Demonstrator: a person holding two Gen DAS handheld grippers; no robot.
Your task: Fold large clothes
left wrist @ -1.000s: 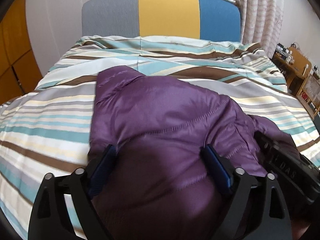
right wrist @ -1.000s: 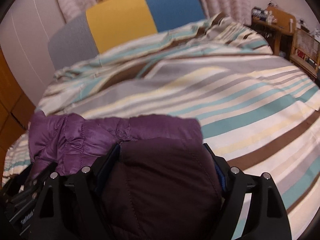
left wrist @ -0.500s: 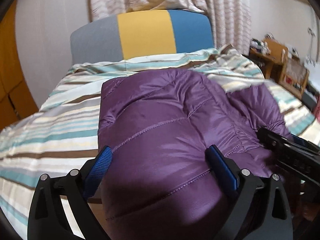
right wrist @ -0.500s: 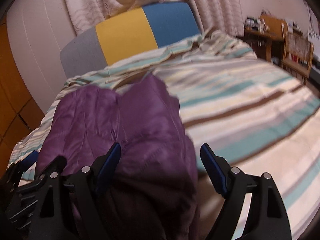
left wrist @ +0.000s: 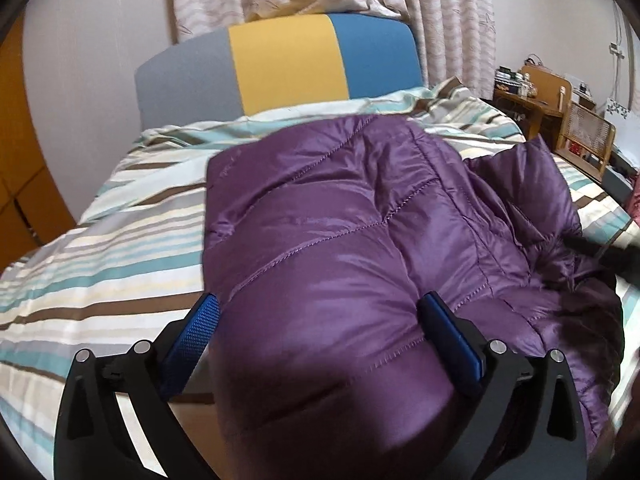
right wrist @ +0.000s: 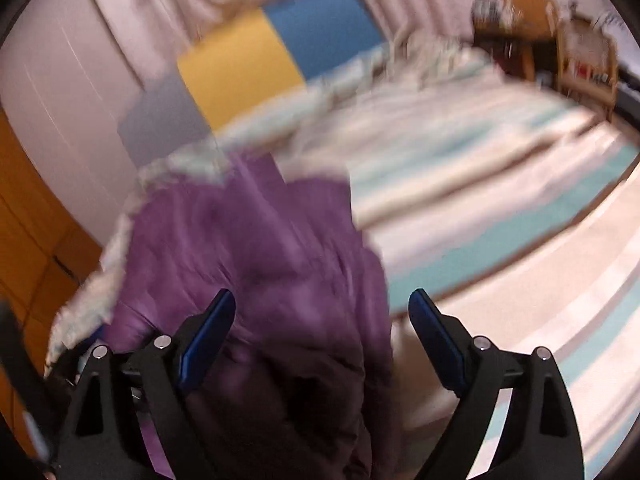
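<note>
The quilted, glossy purple jacket (left wrist: 340, 240) bulges between the left tongs (left wrist: 320, 332), whose spread blue pads press its puffy sides, grasping it; its length runs ahead over the striped bed (left wrist: 100, 248). The right tongs (right wrist: 320, 320) gape, released, the jacket (right wrist: 248, 248) blurred beneath and ahead-left.

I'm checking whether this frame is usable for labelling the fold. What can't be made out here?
- Right wrist view: motion blur smears the purple jacket and striped bedding.
- Left wrist view: the jacket bulges between the left gripper fingers, hiding any contact.
- Right gripper: grip unclear, blurred.
</note>
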